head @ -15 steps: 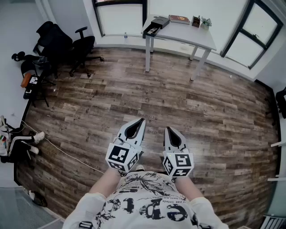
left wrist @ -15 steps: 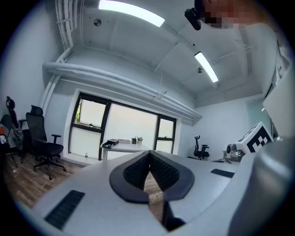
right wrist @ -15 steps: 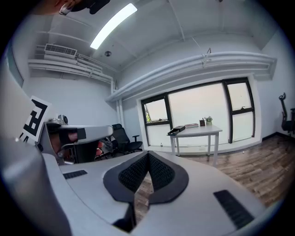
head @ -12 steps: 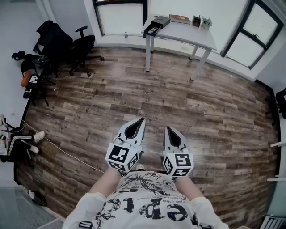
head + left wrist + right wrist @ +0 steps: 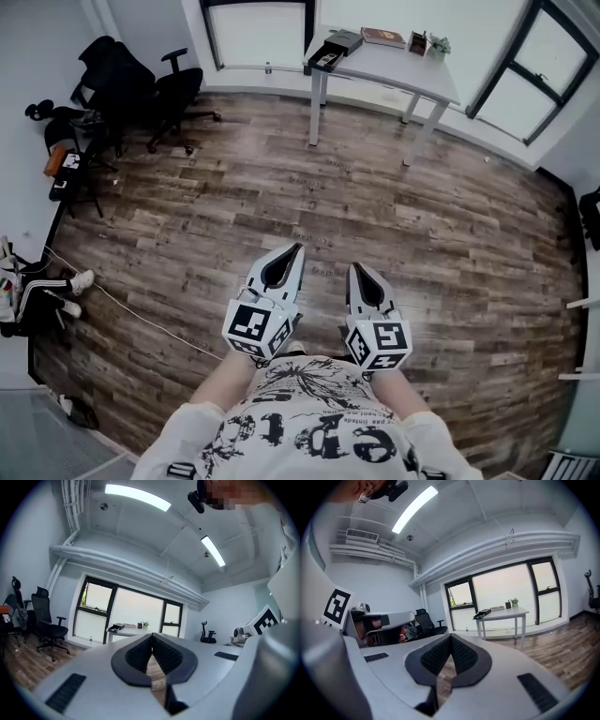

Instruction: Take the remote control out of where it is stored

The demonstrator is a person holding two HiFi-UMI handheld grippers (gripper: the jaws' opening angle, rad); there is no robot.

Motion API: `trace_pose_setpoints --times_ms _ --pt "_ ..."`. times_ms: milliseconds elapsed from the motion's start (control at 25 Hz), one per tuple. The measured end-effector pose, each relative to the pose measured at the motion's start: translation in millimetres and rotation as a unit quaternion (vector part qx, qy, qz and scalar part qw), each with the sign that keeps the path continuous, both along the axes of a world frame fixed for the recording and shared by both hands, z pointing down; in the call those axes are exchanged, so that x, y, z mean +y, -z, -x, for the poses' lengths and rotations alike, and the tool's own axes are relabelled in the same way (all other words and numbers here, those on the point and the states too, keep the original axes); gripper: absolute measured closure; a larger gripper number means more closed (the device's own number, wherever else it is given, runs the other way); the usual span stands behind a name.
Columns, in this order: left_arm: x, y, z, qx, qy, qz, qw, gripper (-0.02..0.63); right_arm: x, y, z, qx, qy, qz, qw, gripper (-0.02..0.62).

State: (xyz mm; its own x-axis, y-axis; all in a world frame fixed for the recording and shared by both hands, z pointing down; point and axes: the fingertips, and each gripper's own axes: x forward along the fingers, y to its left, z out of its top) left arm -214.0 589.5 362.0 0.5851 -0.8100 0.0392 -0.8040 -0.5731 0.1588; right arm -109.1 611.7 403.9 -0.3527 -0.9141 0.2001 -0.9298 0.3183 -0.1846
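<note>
Holding both tools low and close to the body, the person is carrying the left tongs point(image 5: 297, 250) and the right tongs point(image 5: 353, 270) side by side with their tips pointing ahead. Each pair is pressing fully together with nothing between its ribbed pads, which suits walking rather than grasping, since nothing is lying within reach. The wooden floor point(image 5: 281, 187) is stretching bare beneath them and well beyond. Both tongs are aiming across it at the white counter point(image 5: 398, 70) standing far off under the windows, so the person is probably heading there. A black box point(image 5: 336, 47) is sitting at the counter's left end, apparently open and partly overhanging the edge. A book point(image 5: 382, 37) is lying along the back edge, and a small plant point(image 5: 437, 43) is standing toward the right back corner. The remote control is not showing in any view. Judging by the task, it is most likely resting inside that box, though the distance is making this impossible to confirm. Some black office chairs point(image 5: 169, 94) are standing well to the left of the counter, clear of the path.
</note>
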Motion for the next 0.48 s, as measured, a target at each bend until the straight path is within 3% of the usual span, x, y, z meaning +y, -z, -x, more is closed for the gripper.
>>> trace_pose_setpoints --times_ms 200,480 --pt "-1 -4 11 0.013 0.014 -0.010 0.9998 0.595 6 1 0 0.014 -0.009 -0.010 1.000 0.592" --pt "-29 -26 -9 0.023 0.025 0.018 0.9993 0.594 -15 -29 -27 0.022 -0.007 0.034 0.999 0.592"
